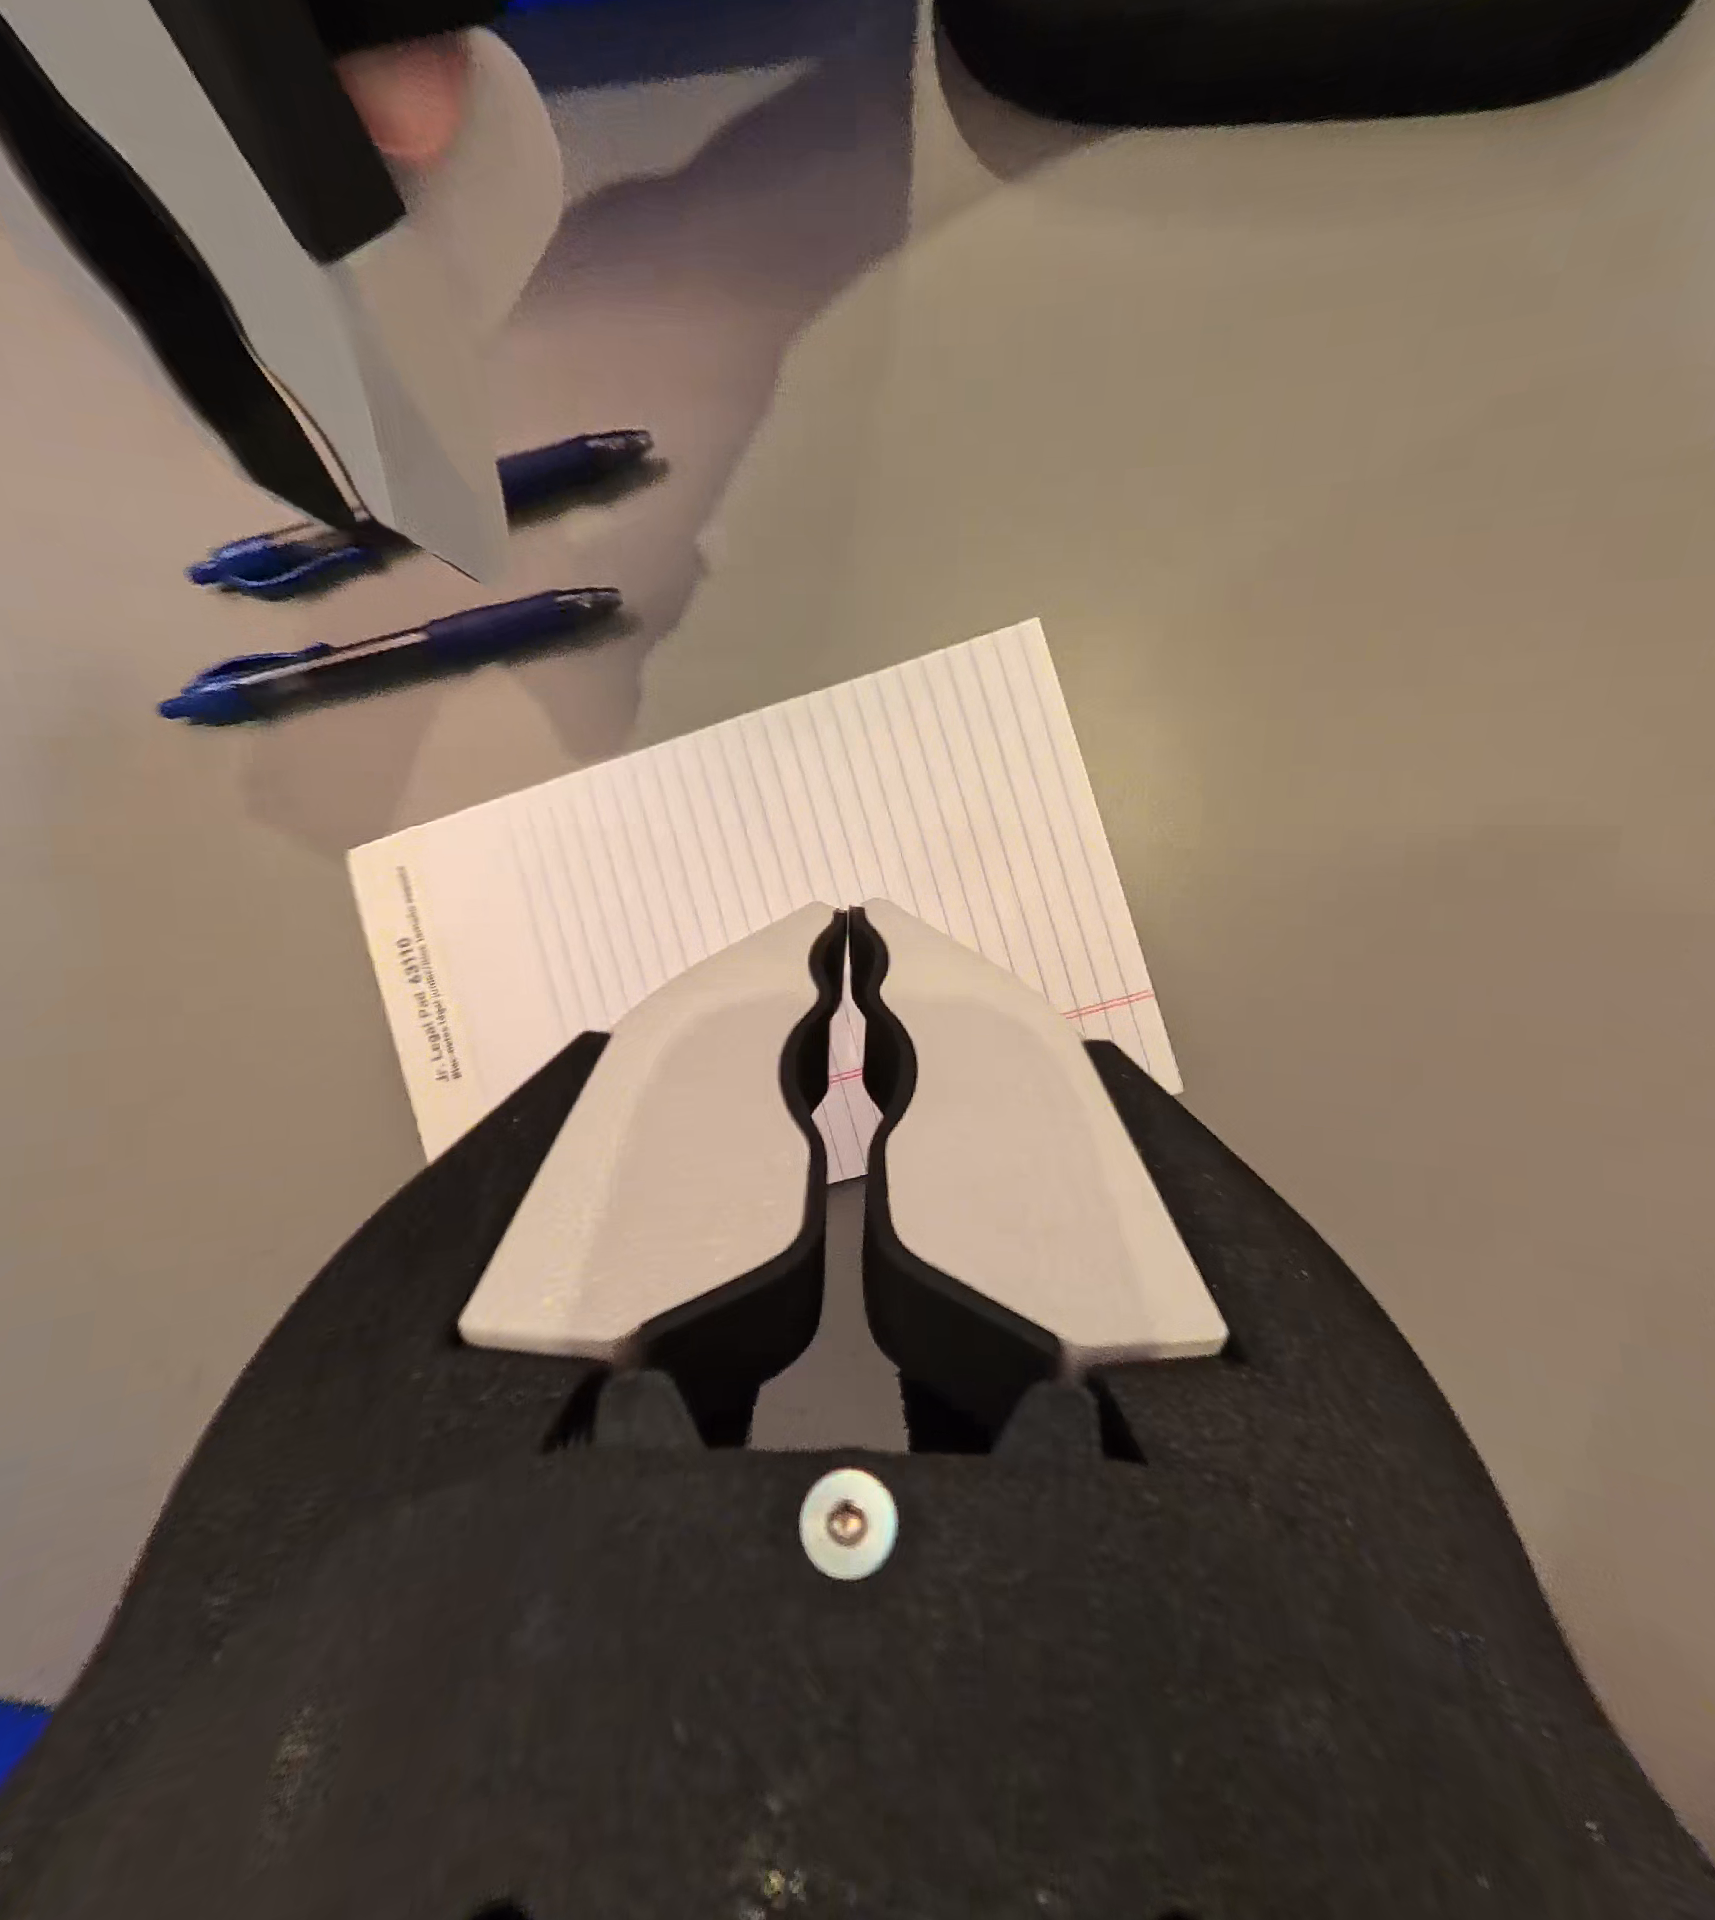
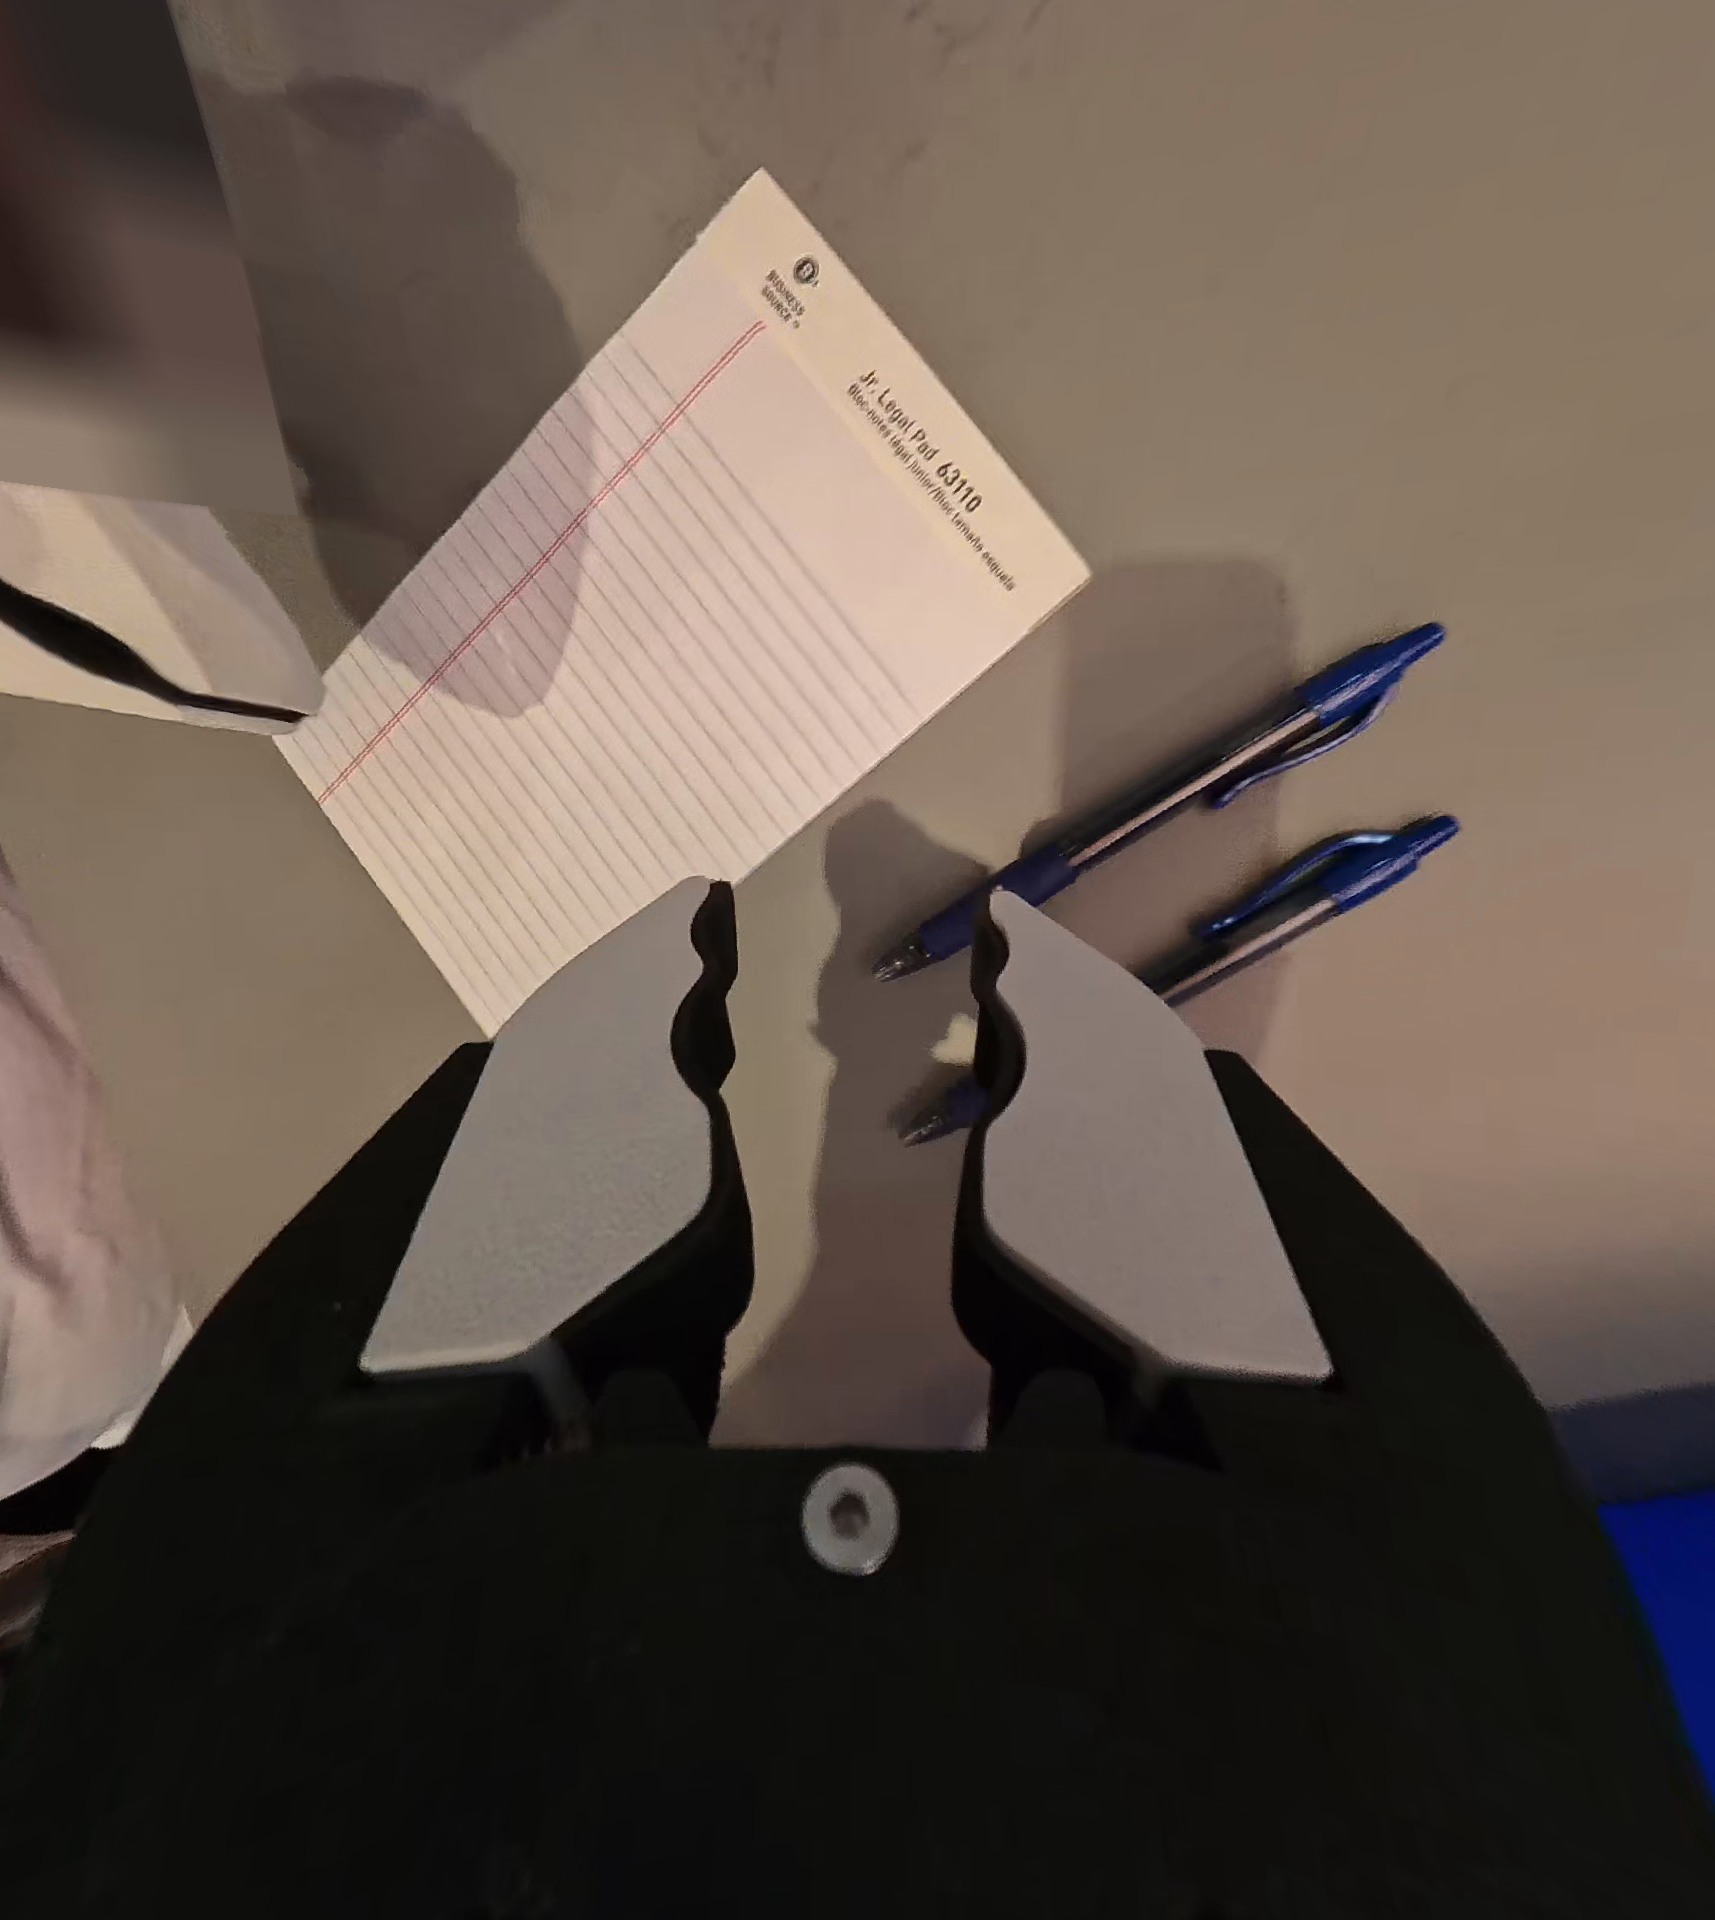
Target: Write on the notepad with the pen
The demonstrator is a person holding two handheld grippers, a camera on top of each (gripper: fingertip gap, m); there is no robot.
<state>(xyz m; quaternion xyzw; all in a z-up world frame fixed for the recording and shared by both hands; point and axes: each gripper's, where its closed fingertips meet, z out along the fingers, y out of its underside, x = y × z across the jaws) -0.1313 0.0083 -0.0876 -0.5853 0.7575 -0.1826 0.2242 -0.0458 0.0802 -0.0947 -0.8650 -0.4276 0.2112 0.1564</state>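
In the left wrist view the left tongs (image 1: 850, 912) are pressed together with nothing between them, their tips over the pad (image 1: 728, 831), which lies flat on the grey desk (image 1: 1352, 623). Beyond the pad's far left corner lie two blue pens: the near pen (image 1: 396, 655) in full sight, the far pen (image 1: 572, 457) partly hidden behind the right tongs (image 1: 417, 520), whose tips are down at it; whether they grip it cannot be told here. In the right wrist view the right tongs (image 2: 858, 904) are spread and hold nothing. The pad (image 2: 707, 623) lies ahead of them to the left, its lined page blank. Right of the pad lie one pen (image 2: 1165, 800) and the other pen (image 2: 1331, 894), whose tip shows between the fingers. The left tongs (image 2: 302, 707) reach in at the pad's left edge.
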